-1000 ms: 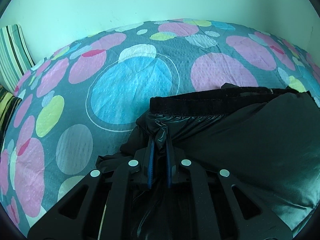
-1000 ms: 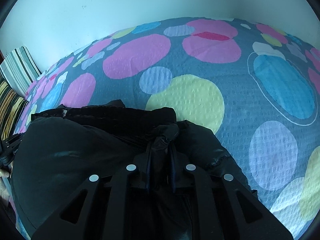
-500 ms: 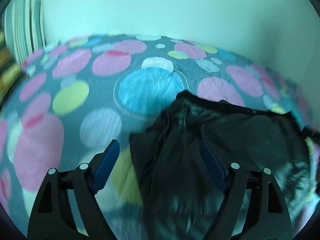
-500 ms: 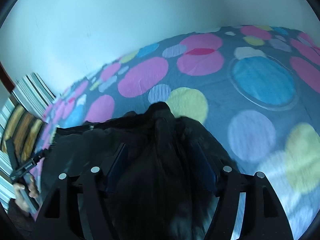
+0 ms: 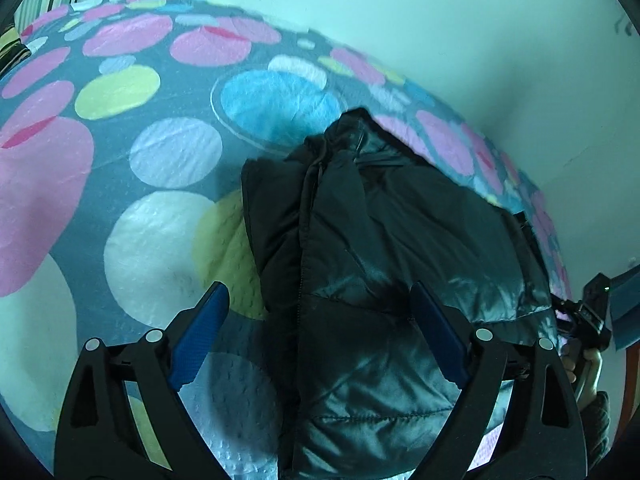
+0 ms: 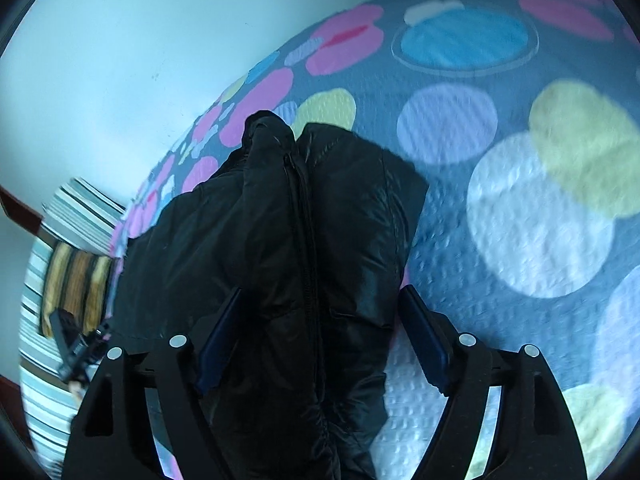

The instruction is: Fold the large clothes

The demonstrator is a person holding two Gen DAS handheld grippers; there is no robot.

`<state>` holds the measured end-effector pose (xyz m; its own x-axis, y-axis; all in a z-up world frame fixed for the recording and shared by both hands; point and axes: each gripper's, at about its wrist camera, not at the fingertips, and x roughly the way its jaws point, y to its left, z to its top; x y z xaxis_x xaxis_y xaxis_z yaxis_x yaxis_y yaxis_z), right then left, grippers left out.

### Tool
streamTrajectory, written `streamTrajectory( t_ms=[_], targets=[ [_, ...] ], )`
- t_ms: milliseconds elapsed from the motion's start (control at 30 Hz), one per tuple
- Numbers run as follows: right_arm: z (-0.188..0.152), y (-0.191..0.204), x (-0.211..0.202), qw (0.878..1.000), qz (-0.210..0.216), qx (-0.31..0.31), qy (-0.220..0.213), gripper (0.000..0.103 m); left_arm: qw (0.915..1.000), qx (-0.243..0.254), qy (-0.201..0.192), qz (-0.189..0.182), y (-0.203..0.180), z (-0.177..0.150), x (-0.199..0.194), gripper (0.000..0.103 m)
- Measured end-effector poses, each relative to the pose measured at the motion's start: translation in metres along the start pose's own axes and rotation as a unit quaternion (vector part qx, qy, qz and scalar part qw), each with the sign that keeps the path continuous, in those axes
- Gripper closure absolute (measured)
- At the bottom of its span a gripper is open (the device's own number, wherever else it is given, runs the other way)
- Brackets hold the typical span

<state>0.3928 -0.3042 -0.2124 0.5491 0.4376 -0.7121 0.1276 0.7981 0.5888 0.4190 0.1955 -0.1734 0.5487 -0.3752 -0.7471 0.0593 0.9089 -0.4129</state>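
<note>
In the left wrist view, the black puffer jacket [image 5: 384,264] lies folded on the bed cover [image 5: 160,152], and its left part runs between the fingers of the left gripper [image 5: 318,332] and continues away from the camera. The jaws of this gripper have just been opening and now stand wide apart; the blue pads [image 5: 198,334] do not press on the cloth, though the jacket lies between them. On the far side of the jacket from this gripper, at the right edge, a hand [image 5: 584,372] in a dark sleeve holds the other tool. In the right wrist view, the same jacket [image 6: 288,240] fills the space between the fingers of the right gripper [image 6: 320,340], with its zipper [image 6: 306,216] running straight away from the camera. These jaws also have just been opening and are apart; the jacket lies between the pads, and I cannot tell whether the left pad [image 6: 218,340] brushes the cloth. The bed cover [image 6: 520,200] under the jacket is grey with pink, blue, yellow and white circles. Beyond the jacket stands a pale wall [image 6: 140,40], and beside the jacket's left end lies a striped pillow [image 6: 64,264].
</note>
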Motion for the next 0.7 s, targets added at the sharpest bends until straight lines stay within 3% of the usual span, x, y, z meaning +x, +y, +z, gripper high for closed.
streamTrajectory(
  t_ms=[133, 200, 267, 367, 433, 500, 600, 700],
  targets=[
    [-0.001, -0.007, 0.008, 1.000, 0.022, 0.009, 0.010, 0.022, 0.9995, 0.021, 0.013, -0.019, -0.003, -0.004, 0.001, 0.011],
    [0.000, -0.004, 0.011, 1.000, 0.022, 0.004, 0.009, 0.018, 0.9994, 0.029, 0.017, -0.005, -0.006, -0.002, 0.010, 0.010],
    [0.001, 0.003, 0.015, 1.000, 0.019, -0.008, 0.009, 0.018, 0.9995, 0.019, 0.024, -0.010, -0.005, 0.001, 0.018, 0.009],
    [0.003, 0.008, 0.022, 1.000, 0.016, -0.021, 0.016, 0.019, 0.9973, -0.024, 0.066, -0.022, 0.002, 0.004, 0.042, 0.008],
    [0.002, 0.009, 0.023, 0.999, 0.012, -0.026, 0.018, 0.025, 0.9976, -0.019, 0.065, -0.011, -0.001, 0.000, 0.049, 0.009],
    [-0.001, 0.010, 0.024, 0.999, 0.016, -0.028, 0.020, 0.044, 0.9978, 0.015, 0.063, -0.010, -0.014, -0.002, 0.048, 0.028],
    [-0.003, 0.011, 0.024, 0.999, 0.028, -0.023, 0.016, 0.059, 0.9980, 0.021, 0.059, -0.005, -0.020, -0.002, 0.045, 0.039],
    [-0.008, 0.017, 0.018, 0.999, 0.034, -0.024, -0.001, 0.067, 0.9983, 0.032, 0.049, -0.005, -0.028, -0.003, 0.036, 0.052]
  ],
)
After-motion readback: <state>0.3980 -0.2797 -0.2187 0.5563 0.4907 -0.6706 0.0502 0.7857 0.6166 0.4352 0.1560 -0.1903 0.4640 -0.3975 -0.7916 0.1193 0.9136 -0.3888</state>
